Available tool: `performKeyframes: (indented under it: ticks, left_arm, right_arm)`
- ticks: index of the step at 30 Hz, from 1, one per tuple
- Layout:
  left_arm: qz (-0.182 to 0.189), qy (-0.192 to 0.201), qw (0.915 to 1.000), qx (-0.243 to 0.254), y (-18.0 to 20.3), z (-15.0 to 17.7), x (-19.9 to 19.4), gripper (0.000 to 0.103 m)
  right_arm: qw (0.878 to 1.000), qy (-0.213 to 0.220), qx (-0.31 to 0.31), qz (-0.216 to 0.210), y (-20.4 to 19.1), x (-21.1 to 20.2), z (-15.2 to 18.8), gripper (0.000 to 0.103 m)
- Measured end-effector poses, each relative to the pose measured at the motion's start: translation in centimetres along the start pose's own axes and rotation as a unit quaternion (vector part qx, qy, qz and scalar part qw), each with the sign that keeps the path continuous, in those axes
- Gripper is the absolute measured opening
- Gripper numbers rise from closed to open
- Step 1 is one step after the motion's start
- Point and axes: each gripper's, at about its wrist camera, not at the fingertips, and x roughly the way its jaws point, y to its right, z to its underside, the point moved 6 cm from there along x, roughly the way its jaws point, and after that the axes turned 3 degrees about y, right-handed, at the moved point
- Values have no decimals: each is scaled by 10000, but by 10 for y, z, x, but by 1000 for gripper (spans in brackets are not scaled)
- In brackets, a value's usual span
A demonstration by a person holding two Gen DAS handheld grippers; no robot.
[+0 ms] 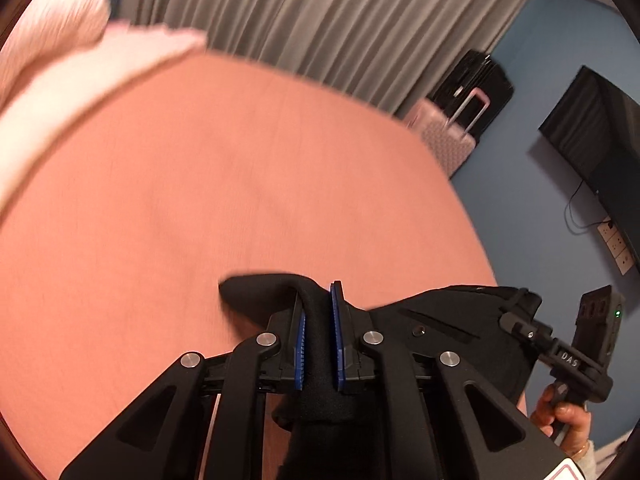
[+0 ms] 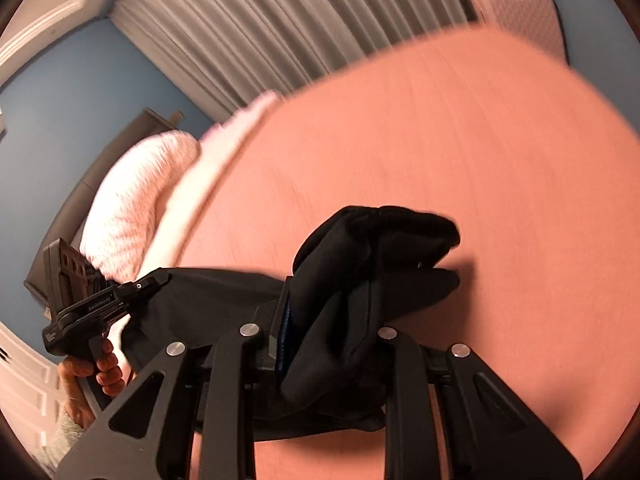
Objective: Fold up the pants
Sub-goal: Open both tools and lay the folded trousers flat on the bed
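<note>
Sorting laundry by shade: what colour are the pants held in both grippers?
Plain black pants, clearest in the right wrist view.

Pants [image 1: 316, 352] read as matt black cloth, soft, slightly fuzzy. My left gripper [image 1: 318, 336]: matt black plastic links, shiny metal pivot pins, ribbed blue pads [image 1: 338, 344]. Bedsheet [image 1: 240, 184] is smooth salmon fabric. Upper left, pillow [image 1: 52, 24] looks like ribbed pale-pink knit. Curtain [image 1: 320, 20] is matt grey cloth.

Matte black plastic two-finger left gripper [image 1: 320, 334]: blue ribbed pads [image 1: 338, 344], silver pivot screws. Right gripper [image 2: 328, 344] alike. Fuzzy pale sleeve cuff [image 1: 596, 460].
</note>
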Motion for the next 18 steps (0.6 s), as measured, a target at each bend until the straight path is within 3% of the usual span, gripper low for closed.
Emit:
performKeyframes:
  ticks: [3, 5, 6, 7, 8, 9, 10, 12, 15, 18]
  left_arm:
    - [-126, 384, 9990, 213, 6, -38, 9, 9]
    - [-194, 426, 9988, 130, -3, -43, 27, 10]
    - [-321, 321, 9989, 91, -12, -37, 42, 17]
    - [-491, 190, 9986, 74, -22, -29, 56, 20]
    - [-969, -9, 9953, 59, -43, -9, 78, 23]
    - [-1196, -156, 9927, 86, -54, 6, 90, 25]
    - [-1516, -519, 9870, 91, -74, 32, 105, 25]
    - [-1682, -934, 9813, -97, -98, 69, 112, 25]
    - [-1692, -779, 9821, -295, -111, 98, 89, 25]
    - [-2267, -582, 9718, 280, -95, 108, 64, 27]
  right_arm:
    - [9993, 315, -194, 62, 2, 13, -31, 22]
    - [9998, 164, -49, 76, 21, 38, -30, 24]
    - [9999, -2, 46, 129, 34, 52, -22, 27]
    - [9985, -281, 204, 414, 59, 74, -3, 37]
    - [9962, -419, 239, 728, 75, 83, 11, 44]
    - [9903, -576, 208, 1245, 99, 91, 33, 53]
    - [9874, -636, 244, 1429, 111, 92, 45, 54]
    - [9875, -540, 671, 1322, 134, 75, 70, 55]
    - [9867, -182, 988, 1274, 148, 34, 88, 58]
    - [9844, -51, 822, 1555, 146, 0, 99, 65]
